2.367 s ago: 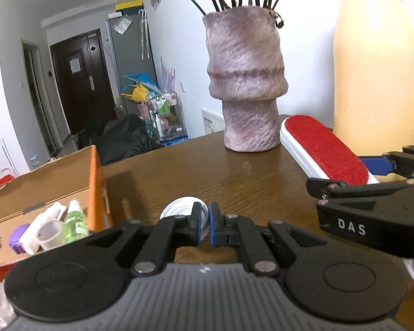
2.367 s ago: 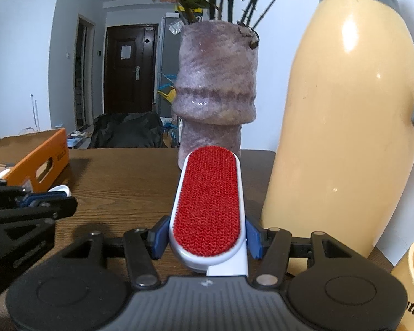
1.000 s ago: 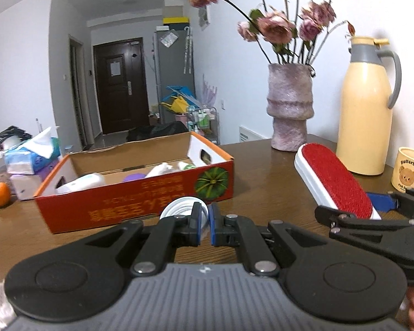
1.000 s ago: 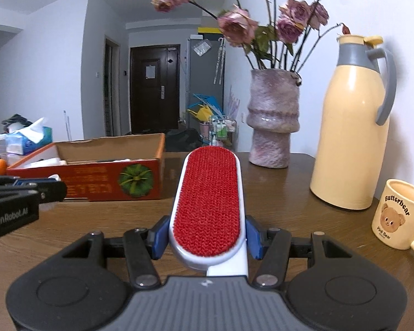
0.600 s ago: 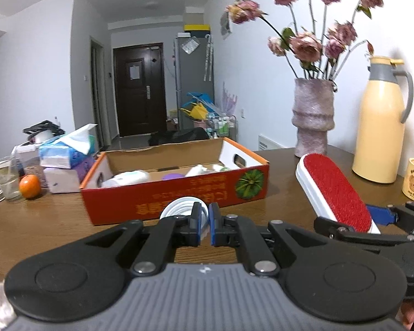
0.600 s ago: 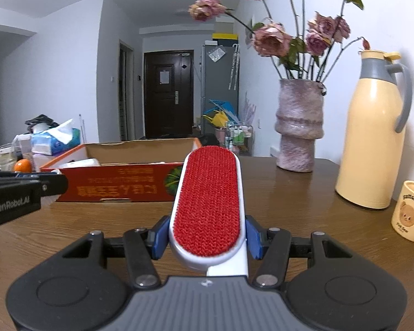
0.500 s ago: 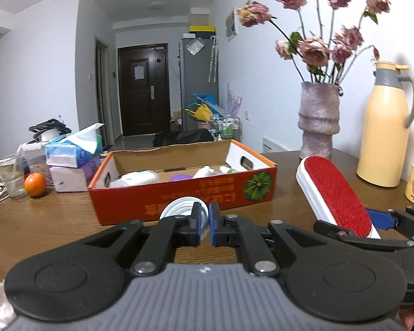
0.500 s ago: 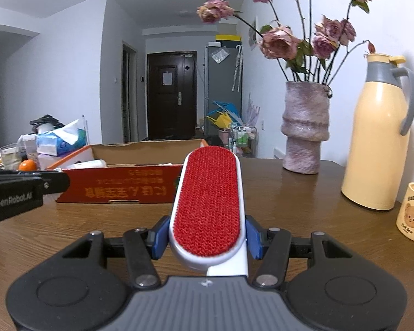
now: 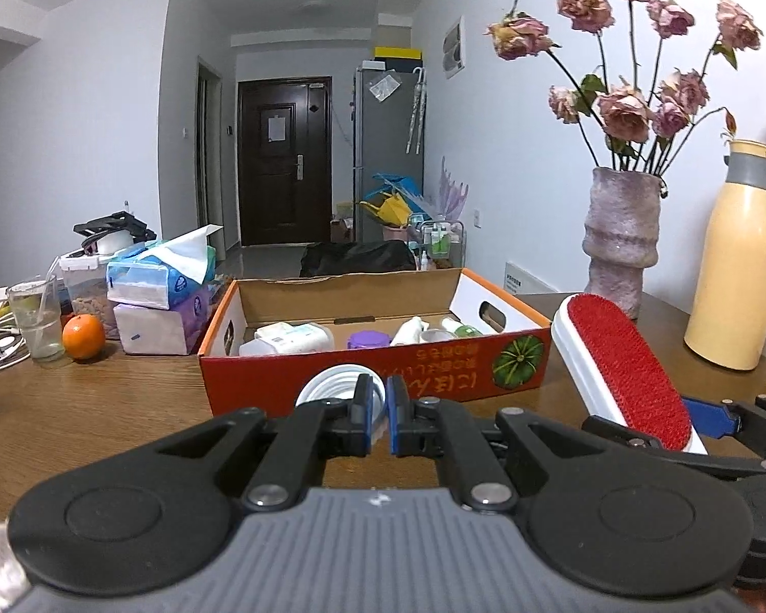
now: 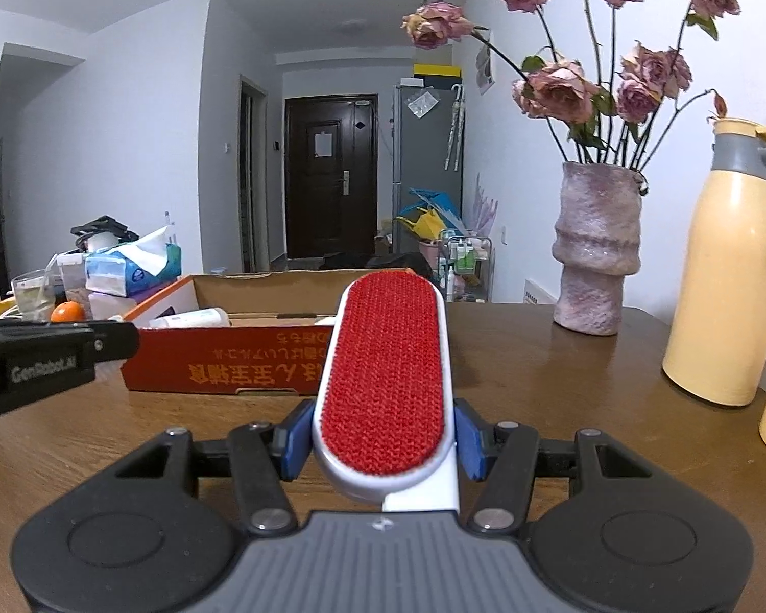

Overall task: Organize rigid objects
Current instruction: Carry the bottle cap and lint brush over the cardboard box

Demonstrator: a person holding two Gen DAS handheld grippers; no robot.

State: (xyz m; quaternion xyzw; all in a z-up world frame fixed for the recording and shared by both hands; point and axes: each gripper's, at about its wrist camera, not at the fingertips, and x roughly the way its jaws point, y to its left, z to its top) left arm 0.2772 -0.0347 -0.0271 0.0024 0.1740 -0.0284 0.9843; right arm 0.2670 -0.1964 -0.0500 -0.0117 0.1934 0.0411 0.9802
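Worktop (image 10: pixel 561 373) carries an open box (image 9: pixel 383 357); right tongs (image 10: pixel 383 439) clamp a brush (image 10: pixel 388 373), left tongs (image 9: pixel 378 411) pinch a white lid (image 9: pixel 327 385), both likely box-bound.

Red-faced white lint brush (image 10: pixel 385 373) (tilted up) and white lid (image 9: pixel 332 392), both held.
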